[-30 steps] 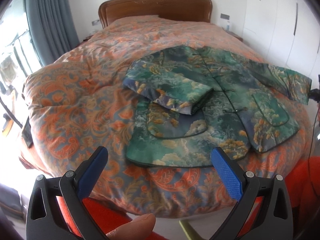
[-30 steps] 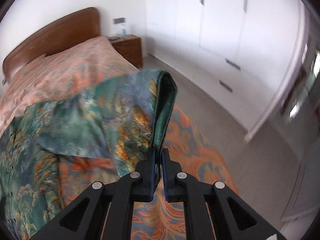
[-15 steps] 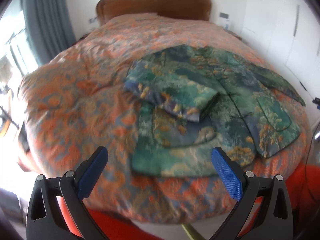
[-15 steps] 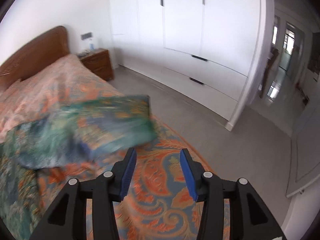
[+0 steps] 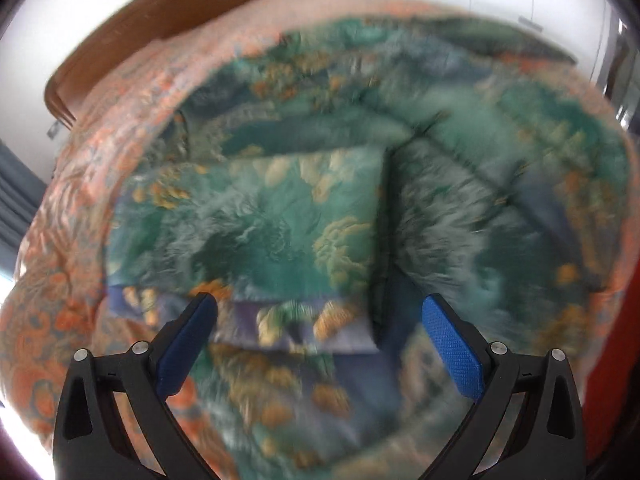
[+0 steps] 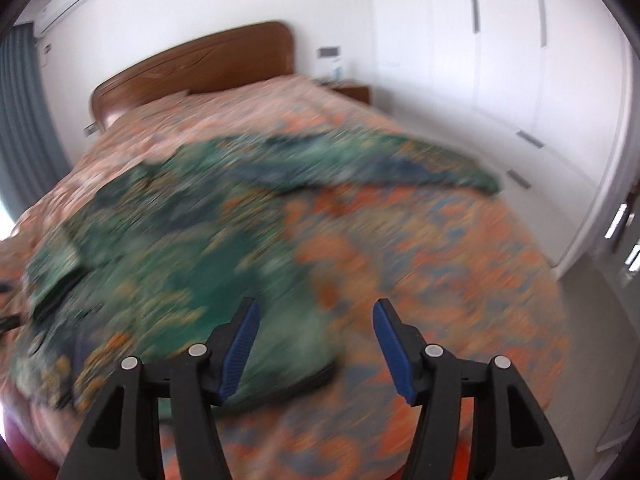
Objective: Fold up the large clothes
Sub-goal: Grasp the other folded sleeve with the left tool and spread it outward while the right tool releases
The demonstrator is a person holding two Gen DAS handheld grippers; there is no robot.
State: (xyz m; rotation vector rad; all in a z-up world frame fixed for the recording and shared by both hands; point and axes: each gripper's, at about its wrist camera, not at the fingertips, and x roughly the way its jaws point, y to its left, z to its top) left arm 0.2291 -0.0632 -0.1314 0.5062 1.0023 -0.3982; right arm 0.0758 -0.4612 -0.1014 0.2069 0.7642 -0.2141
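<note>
A green and blue patterned jacket (image 5: 288, 232) lies flat on the bed with one sleeve folded across its front. My left gripper (image 5: 316, 320) is open and empty, close above the folded sleeve's cuff end. In the right wrist view the jacket (image 6: 168, 232) spreads to the left, its other sleeve (image 6: 400, 164) stretched out toward the right. My right gripper (image 6: 316, 320) is open and empty, just above the jacket's lower right corner. Both views are blurred by motion.
The bed has an orange patterned quilt (image 6: 420, 272) and a brown wooden headboard (image 6: 192, 68). White wardrobe doors (image 6: 512, 60) stand to the right. A grey curtain (image 6: 24, 112) hangs at the left. A nightstand (image 6: 352, 92) is beside the headboard.
My right gripper let go of the jacket's sleeve, which dropped flat on the quilt, then opened wide and swung toward the hem. My left gripper moved in close over the jacket.
</note>
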